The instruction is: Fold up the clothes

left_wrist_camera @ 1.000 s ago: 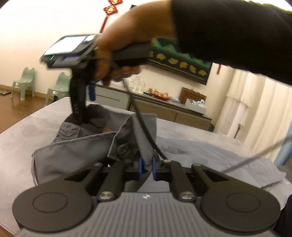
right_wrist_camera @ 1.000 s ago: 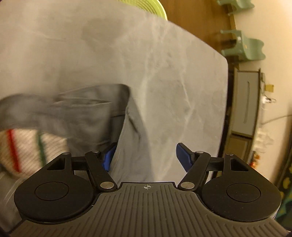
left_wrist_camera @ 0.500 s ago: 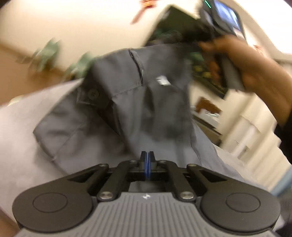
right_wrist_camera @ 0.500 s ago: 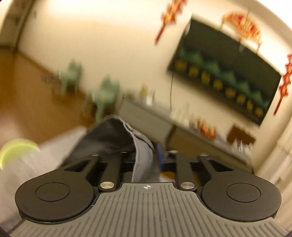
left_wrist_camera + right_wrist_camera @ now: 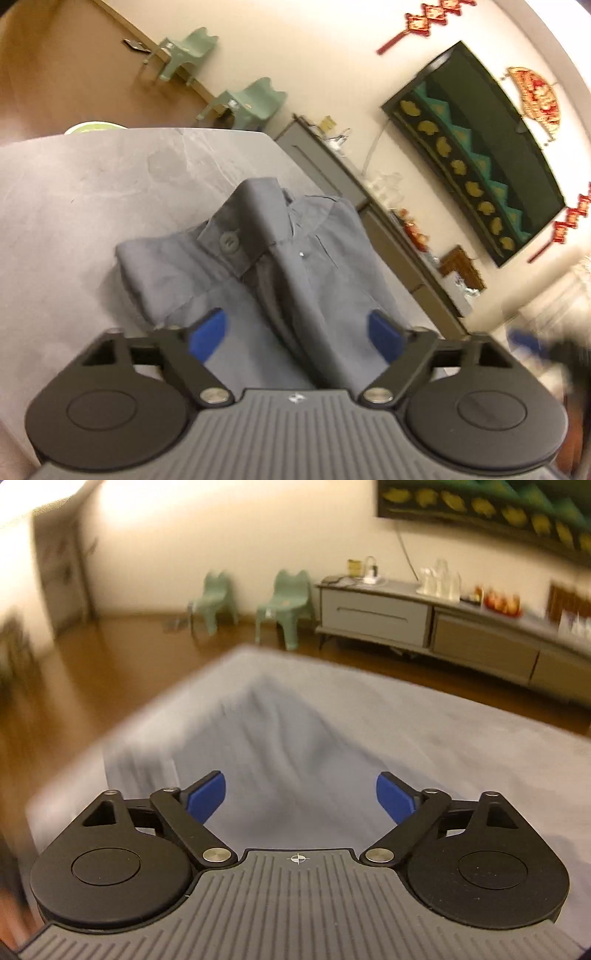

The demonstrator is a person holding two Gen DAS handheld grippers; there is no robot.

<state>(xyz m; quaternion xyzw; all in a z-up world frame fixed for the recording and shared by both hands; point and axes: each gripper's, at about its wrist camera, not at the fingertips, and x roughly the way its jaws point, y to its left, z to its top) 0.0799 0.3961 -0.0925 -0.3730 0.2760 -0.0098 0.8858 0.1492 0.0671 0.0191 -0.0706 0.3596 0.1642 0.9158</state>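
- Lying on the grey table [image 5: 74, 206], a grey shirt [image 5: 258, 280] is found in the left wrist view, bunched and partly folded, its collar turned toward the far edge.
- A grey button [image 5: 229, 242] is seen on a band of the shirt near the collar.
- The left gripper [image 5: 295, 334] is held just above the near part of the shirt, its jaws spread wide; nothing is gripped. A raised ridge of cloth is seen running between the blue pads [image 5: 207, 334], but whether it is touched cannot be told.
- The right gripper [image 5: 301, 799] is likewise found wide open and empty, its blue pads [image 5: 393, 797] well apart.
- In the right wrist view the shirt [image 5: 258, 746] is blurred; it is seen as a grey mound on the table [image 5: 461, 746], ahead of the fingers.
- Two green chairs [image 5: 284, 602] and a grey sideboard [image 5: 424, 624] are noted against the far wall.
- A dark wall panel [image 5: 476, 147] with red ornaments beside it is recorded above the sideboard.
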